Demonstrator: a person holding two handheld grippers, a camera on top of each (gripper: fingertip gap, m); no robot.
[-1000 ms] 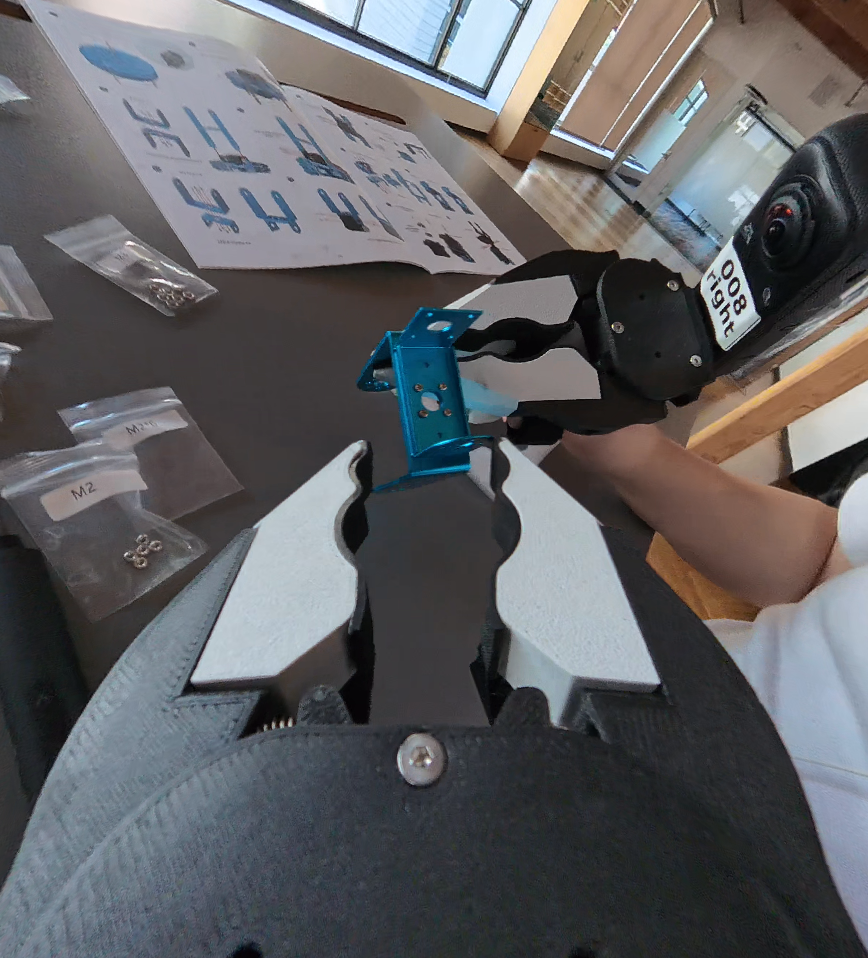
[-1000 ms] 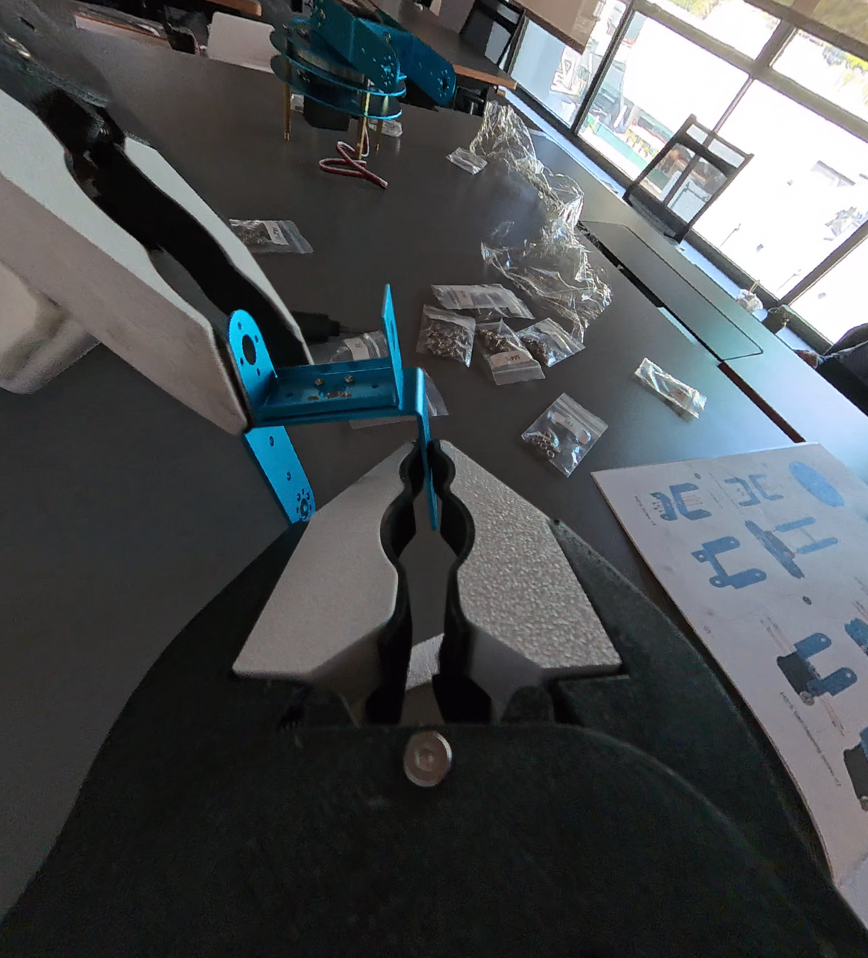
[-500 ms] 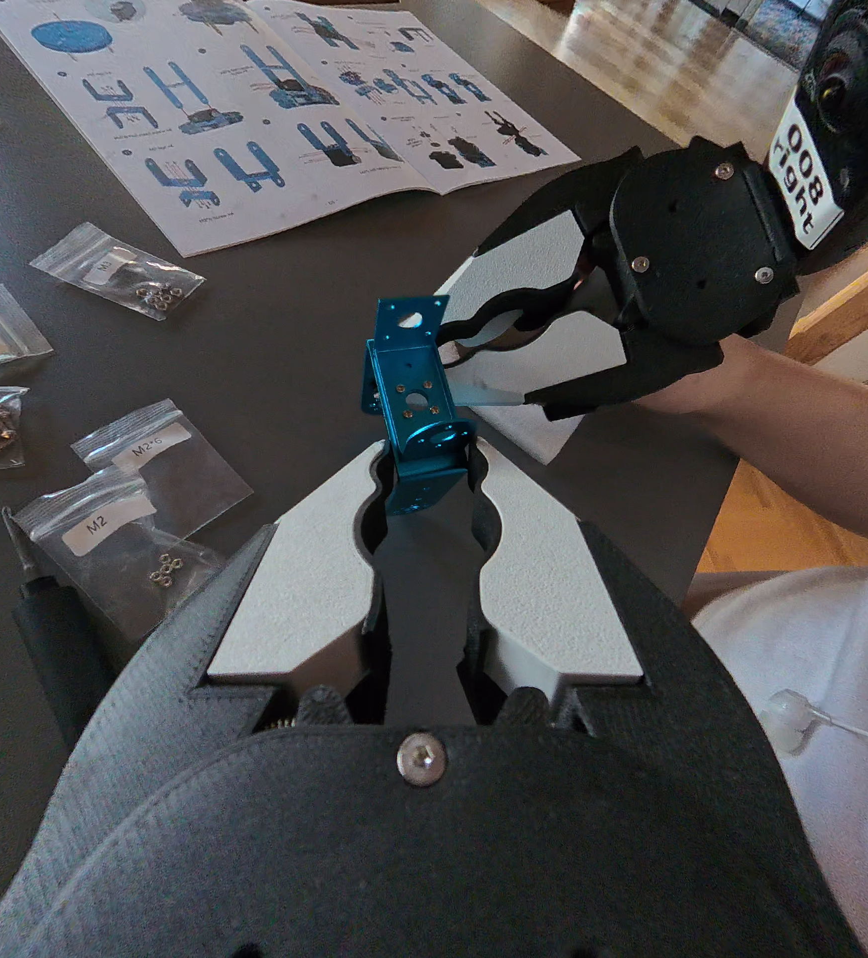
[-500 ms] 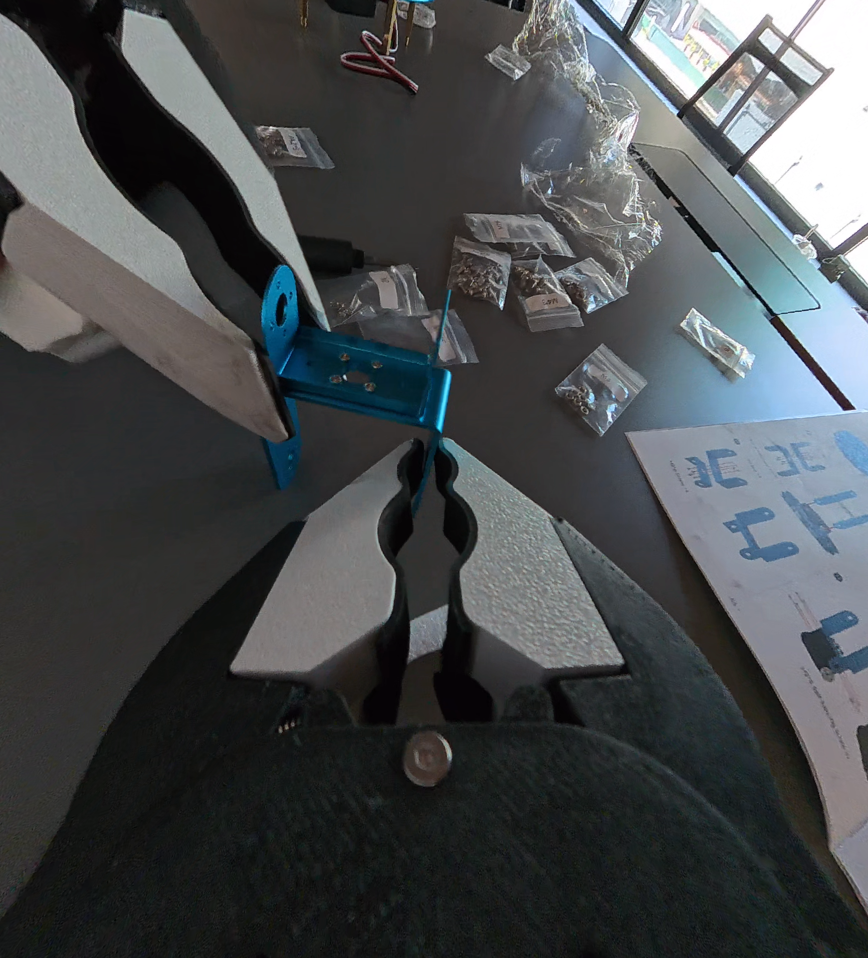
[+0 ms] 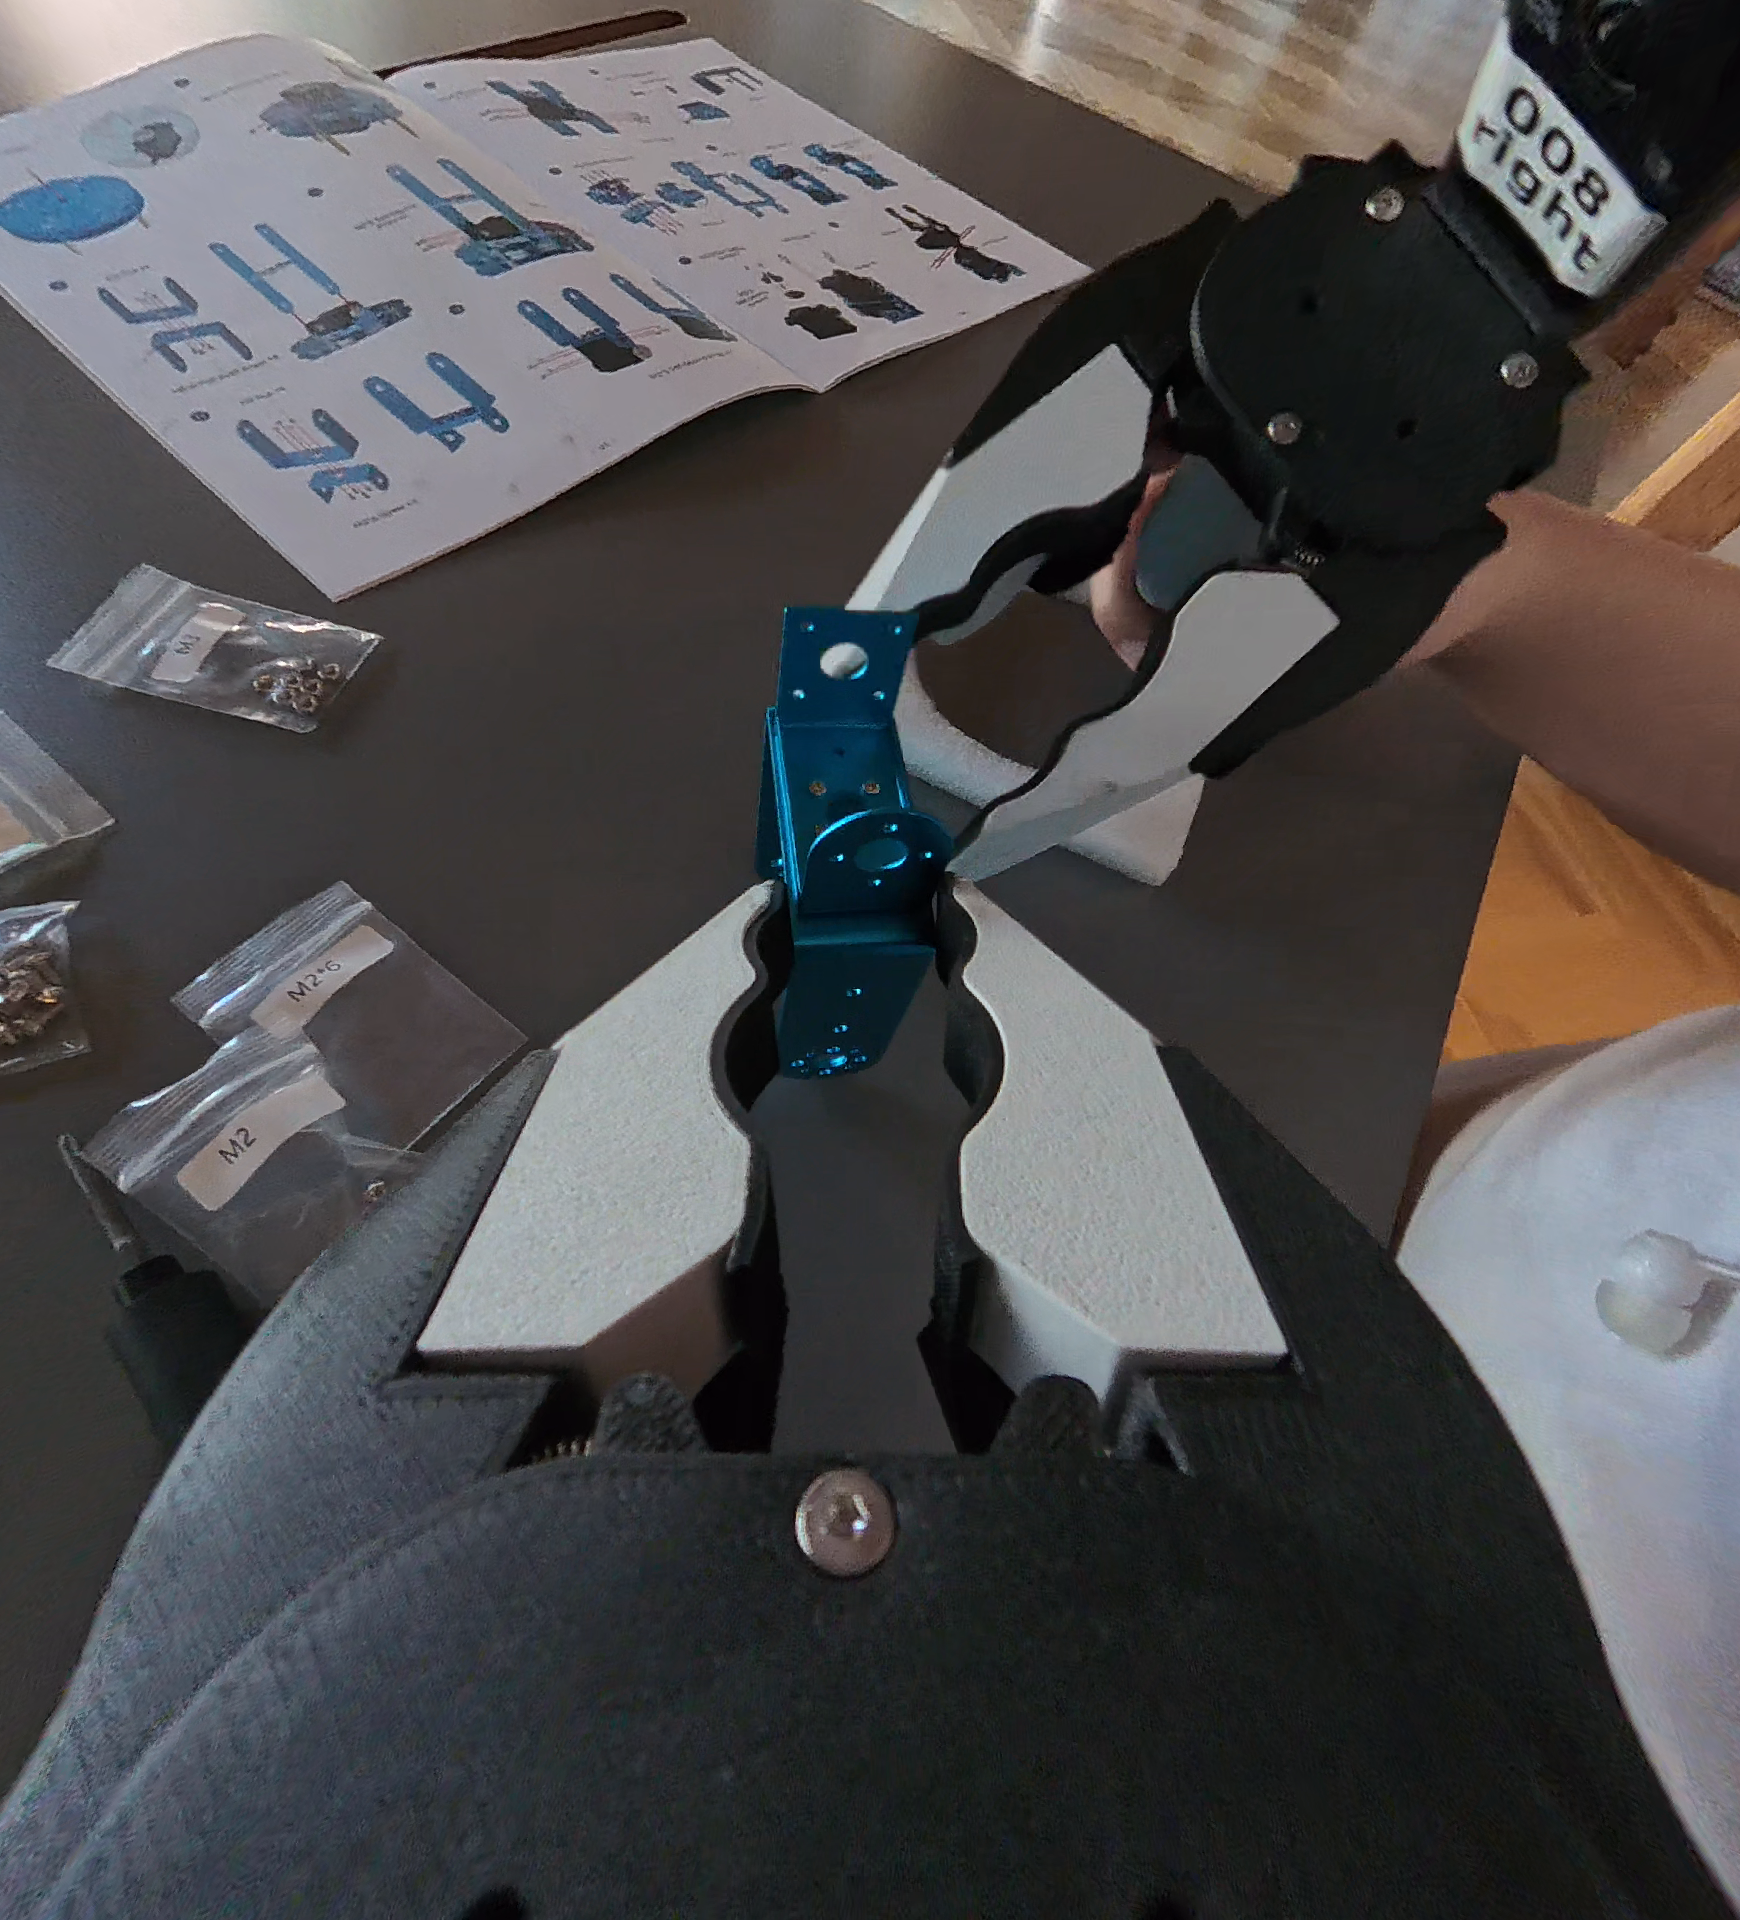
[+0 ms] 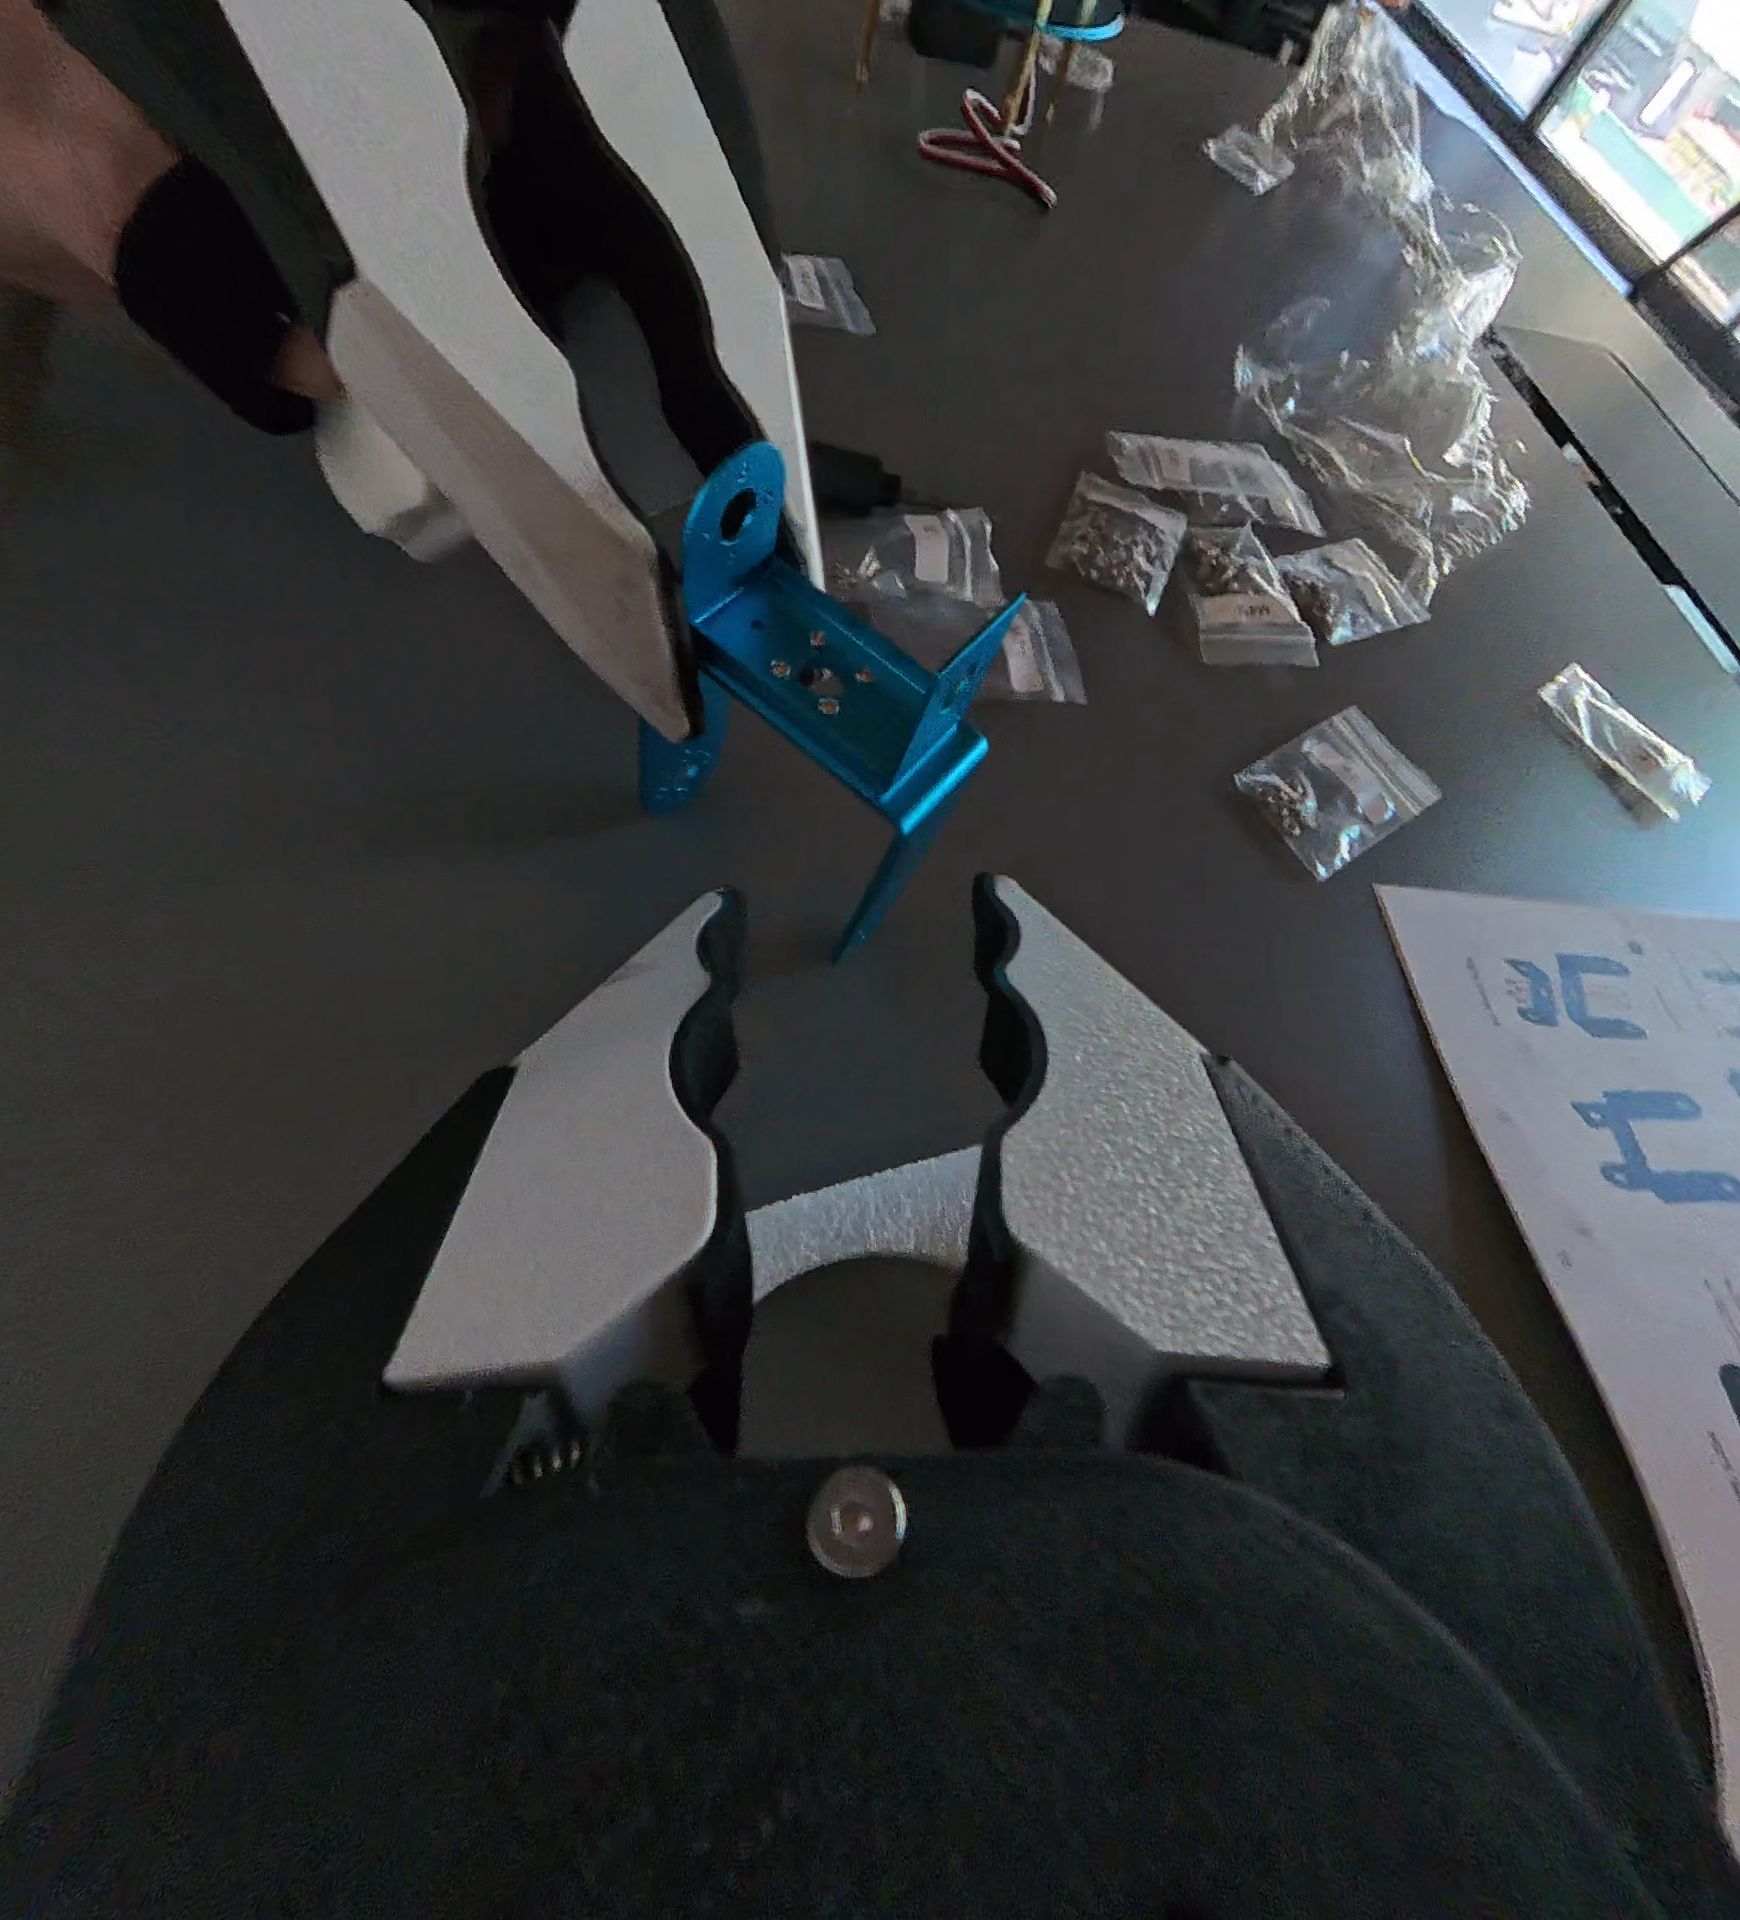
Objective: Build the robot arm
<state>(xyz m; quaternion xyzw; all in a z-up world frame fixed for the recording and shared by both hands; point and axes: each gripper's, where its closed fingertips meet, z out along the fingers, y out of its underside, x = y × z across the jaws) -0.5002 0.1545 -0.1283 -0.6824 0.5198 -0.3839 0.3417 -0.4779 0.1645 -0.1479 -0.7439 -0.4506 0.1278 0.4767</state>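
Note:
A blue metal bracket [image 5: 835, 769] made of joined U-shaped pieces is held above the dark table [image 5: 575, 665]. My left gripper [image 5: 855, 904] is shut on its near end, with one flange reaching back between the fingers. In the right wrist view the left gripper [image 6: 731, 623] comes in from the upper left, clamped on the bracket's [image 6: 814, 675] round-ended flange. My right gripper [image 6: 858, 899] is open and empty, its tips just short of the bracket's near flange. In the left wrist view the right gripper [image 5: 949, 743] stands open beside the bracket.
An open instruction booklet [image 5: 430, 260] lies at the back and also shows in the right wrist view [image 6: 1624, 1143]. Small bags of screws [image 5: 211, 644] [image 6: 1333, 790] lie around. A white foam block [image 5: 1136, 831], a black screwdriver [image 5: 149, 1330], crumpled plastic [image 6: 1385, 343] and a person's forearm [image 5: 1676, 707] are nearby. My two grippers' fingertips are within a few centimetres of each other. From the left gripper's tips to the black screwdriver [image 5: 149, 1330] is close to 12 cm. It is also in sight in the right wrist view [image 6: 860, 450].
My right gripper has let go of the bracket, opened and drawn back a little. My left gripper has closed on the bracket's other end and now holds it alone.

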